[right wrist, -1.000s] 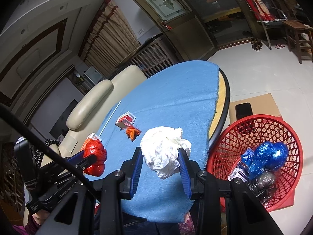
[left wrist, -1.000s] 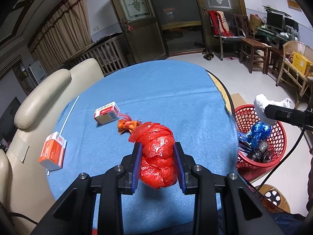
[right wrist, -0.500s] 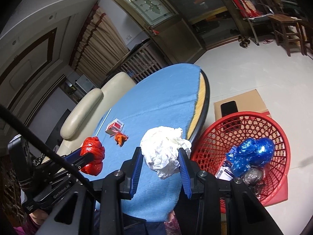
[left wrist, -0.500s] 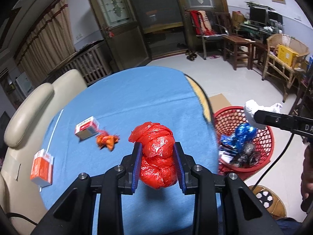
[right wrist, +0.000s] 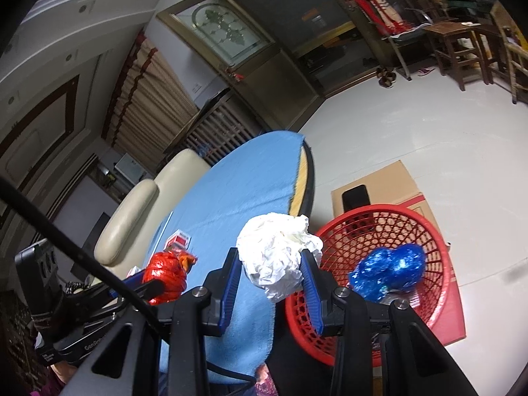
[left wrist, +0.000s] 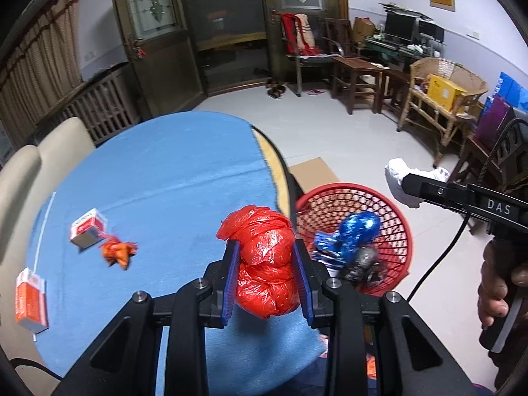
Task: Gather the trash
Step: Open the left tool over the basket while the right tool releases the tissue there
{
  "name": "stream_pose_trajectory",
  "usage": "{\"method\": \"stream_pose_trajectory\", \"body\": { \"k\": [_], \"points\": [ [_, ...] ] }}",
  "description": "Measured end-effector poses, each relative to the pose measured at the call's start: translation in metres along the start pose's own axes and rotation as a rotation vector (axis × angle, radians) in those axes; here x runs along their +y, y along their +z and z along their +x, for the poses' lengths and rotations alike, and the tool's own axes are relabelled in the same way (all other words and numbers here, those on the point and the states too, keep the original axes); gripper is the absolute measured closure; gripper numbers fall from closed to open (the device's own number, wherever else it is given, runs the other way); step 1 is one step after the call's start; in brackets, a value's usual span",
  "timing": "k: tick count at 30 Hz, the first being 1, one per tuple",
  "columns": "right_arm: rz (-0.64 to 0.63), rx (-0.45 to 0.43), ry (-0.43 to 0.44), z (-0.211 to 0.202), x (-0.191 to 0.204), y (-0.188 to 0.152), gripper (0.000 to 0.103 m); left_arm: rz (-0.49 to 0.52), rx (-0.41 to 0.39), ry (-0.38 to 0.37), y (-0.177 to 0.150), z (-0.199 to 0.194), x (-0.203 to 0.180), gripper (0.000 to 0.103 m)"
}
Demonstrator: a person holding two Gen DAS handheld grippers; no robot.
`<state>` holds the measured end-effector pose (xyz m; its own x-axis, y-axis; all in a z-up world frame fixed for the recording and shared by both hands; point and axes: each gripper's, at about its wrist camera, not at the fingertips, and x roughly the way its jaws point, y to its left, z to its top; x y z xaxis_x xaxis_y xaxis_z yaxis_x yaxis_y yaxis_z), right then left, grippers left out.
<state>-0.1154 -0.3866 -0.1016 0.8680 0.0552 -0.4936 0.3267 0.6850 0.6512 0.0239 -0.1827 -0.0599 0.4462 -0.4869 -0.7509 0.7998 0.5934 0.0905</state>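
My left gripper (left wrist: pixel 266 277) is shut on a crumpled red plastic bag (left wrist: pixel 265 260) and holds it above the right edge of the blue-covered round table (left wrist: pixel 158 178). My right gripper (right wrist: pixel 272 279) is shut on a white paper wad (right wrist: pixel 277 257), held in the air beside the red mesh basket (right wrist: pixel 425 231). The basket (left wrist: pixel 399 227) stands on the floor right of the table and holds a blue foil bag (left wrist: pixel 358 231) and dark scraps. The red bag also shows in the right wrist view (right wrist: pixel 165 275), and the wad in the left wrist view (left wrist: pixel 401 181).
On the table lie a small orange wrapper (left wrist: pixel 117 252), a red and white box (left wrist: pixel 87 229) and an orange box (left wrist: pixel 29 300). A cream sofa (right wrist: pixel 138 211) lies beyond the table. A cardboard sheet (right wrist: pixel 379 184) lies behind the basket. Chairs stand far right.
Both grippers have swung right toward the basket with their loads. The left one has gone from mid-table to the table's right edge. The basket looms larger in both views.
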Motion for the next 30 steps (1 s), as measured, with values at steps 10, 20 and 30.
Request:
{"method": "stream_pose_trajectory", "body": {
  "k": [10,20,30],
  "points": [
    [0.052,-0.033,-0.015,-0.014,-0.022,0.006,0.064,0.038,0.020,-0.078,0.019,0.014,-0.026,0.069],
    [0.107,-0.072,-0.029,-0.031,-0.047,0.012,0.063,0.072,0.034,-0.132,0.030,0.024,-0.047,0.069],
    [0.148,-0.063,-0.041,-0.034,-0.061,0.009,0.059,0.121,0.031,-0.164,0.038,0.034,-0.065,0.067]
  ]
}}
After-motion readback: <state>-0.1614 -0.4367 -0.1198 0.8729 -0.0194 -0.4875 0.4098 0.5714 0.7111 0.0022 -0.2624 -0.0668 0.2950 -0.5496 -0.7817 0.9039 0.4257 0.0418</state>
